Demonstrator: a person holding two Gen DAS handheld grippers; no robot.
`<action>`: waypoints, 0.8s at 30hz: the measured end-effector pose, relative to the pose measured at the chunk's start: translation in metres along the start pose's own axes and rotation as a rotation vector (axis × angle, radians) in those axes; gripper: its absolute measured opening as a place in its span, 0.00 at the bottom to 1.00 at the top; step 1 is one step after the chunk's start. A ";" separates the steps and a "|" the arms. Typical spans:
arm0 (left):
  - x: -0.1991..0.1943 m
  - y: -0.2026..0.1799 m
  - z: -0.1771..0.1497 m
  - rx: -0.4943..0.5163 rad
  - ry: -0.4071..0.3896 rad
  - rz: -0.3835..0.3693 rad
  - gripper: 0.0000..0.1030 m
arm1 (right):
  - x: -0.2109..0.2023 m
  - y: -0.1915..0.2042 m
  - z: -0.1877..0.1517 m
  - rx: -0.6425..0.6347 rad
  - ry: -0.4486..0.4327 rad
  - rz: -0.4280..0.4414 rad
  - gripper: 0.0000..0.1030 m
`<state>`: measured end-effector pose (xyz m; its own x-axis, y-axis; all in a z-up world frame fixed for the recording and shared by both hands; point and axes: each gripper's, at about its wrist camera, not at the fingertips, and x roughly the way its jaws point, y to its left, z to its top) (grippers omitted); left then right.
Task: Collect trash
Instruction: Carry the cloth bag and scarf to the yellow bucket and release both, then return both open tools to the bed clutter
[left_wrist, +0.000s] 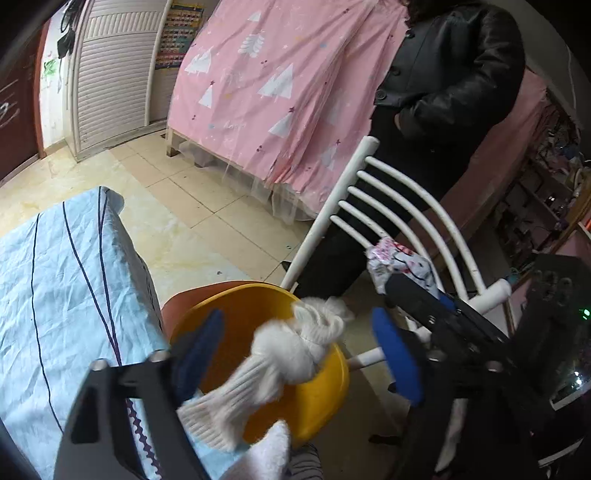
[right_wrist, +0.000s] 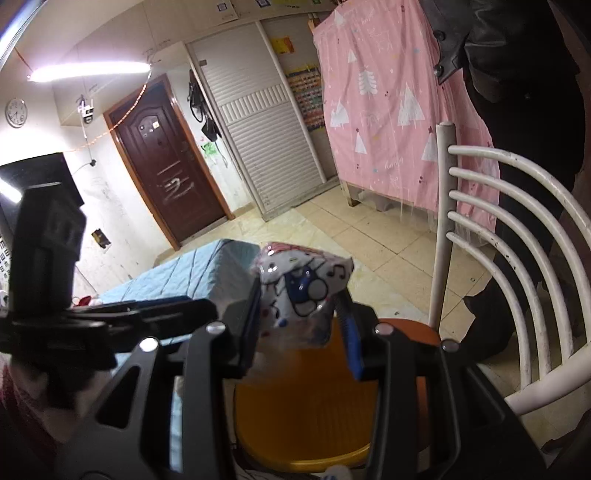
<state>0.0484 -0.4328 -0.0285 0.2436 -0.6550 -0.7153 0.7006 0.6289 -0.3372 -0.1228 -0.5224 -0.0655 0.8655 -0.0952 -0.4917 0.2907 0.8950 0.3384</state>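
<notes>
The yellow basin (left_wrist: 325, 398) stands on the orange seat of a white slatted chair (left_wrist: 402, 192), just beside a desk covered in a light blue striped cloth (left_wrist: 66, 280). Over the basin, the left gripper (left_wrist: 295, 354) holds its blue-padded jaws wide apart. Between them hangs a white ribbed sock (left_wrist: 288, 354), blurred, draped over the basin's near rim and partly inside it; neither pad presses on it.

Above the basin, on the side towards the chair back, the right gripper (right_wrist: 303, 321) has its jaws closed narrowly on a crumpled white wrapper (right_wrist: 303, 288) printed with cartoon figures, its top sticking up past the pads. The basin's yellow floor (right_wrist: 306, 417) shows directly below this gripper.

Behind the chair stands a person in a black jacket (left_wrist: 454, 77), in front of a pink curtain (left_wrist: 280, 85) with white trees.
</notes>
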 end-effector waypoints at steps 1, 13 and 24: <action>0.000 0.001 0.000 -0.005 0.000 0.005 0.76 | 0.001 0.000 -0.001 -0.001 0.003 0.002 0.36; -0.087 0.040 -0.018 -0.122 -0.144 0.111 0.78 | 0.022 0.017 -0.013 -0.031 0.071 0.018 0.51; -0.175 0.090 -0.040 -0.198 -0.301 0.232 0.82 | 0.037 0.036 -0.021 -0.059 0.107 0.039 0.63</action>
<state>0.0420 -0.2451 0.0423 0.5846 -0.5616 -0.5856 0.4696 0.8227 -0.3203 -0.0885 -0.4847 -0.0886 0.8264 -0.0151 -0.5629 0.2300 0.9215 0.3129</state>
